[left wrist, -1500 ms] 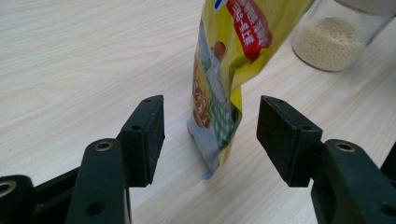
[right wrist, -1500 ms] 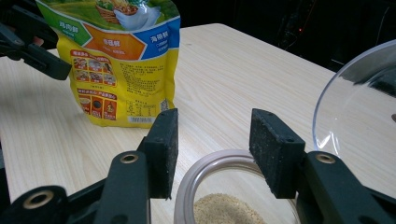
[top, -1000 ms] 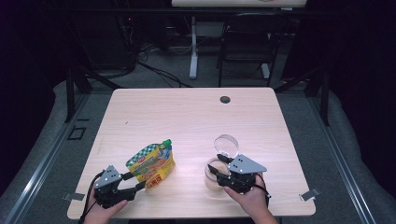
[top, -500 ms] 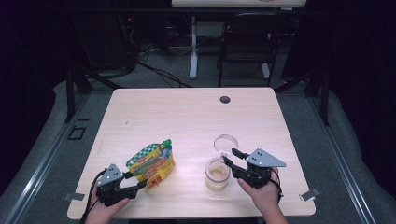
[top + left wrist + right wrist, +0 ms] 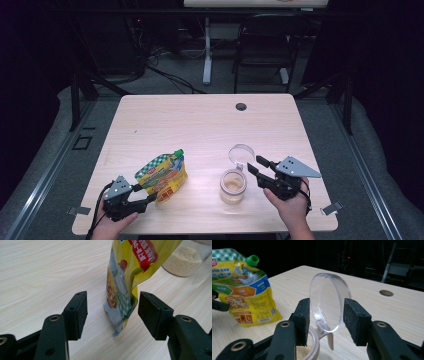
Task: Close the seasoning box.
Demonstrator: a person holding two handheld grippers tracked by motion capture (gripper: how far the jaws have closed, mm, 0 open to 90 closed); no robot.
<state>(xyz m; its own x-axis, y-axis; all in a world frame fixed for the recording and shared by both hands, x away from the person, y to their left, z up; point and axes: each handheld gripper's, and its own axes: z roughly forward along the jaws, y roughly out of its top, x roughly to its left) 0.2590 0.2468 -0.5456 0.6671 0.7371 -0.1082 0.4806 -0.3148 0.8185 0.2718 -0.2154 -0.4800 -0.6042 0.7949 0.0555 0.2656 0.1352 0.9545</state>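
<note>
Two grippers work near the front edge of the desk (image 5: 200, 120): the left gripper (image 5: 112, 315) has its fingers apart on either side of the bottom corner of a standing yellow pouch (image 5: 164, 175), not yet touching it. Just right of the pouch stands a jar (image 5: 233, 186) of pale grains, its clear hinged lid (image 5: 329, 302) flipped up. The right gripper (image 5: 325, 320) holds its fingers apart around that lid, probably to keep the mouth open for pouring.
</note>
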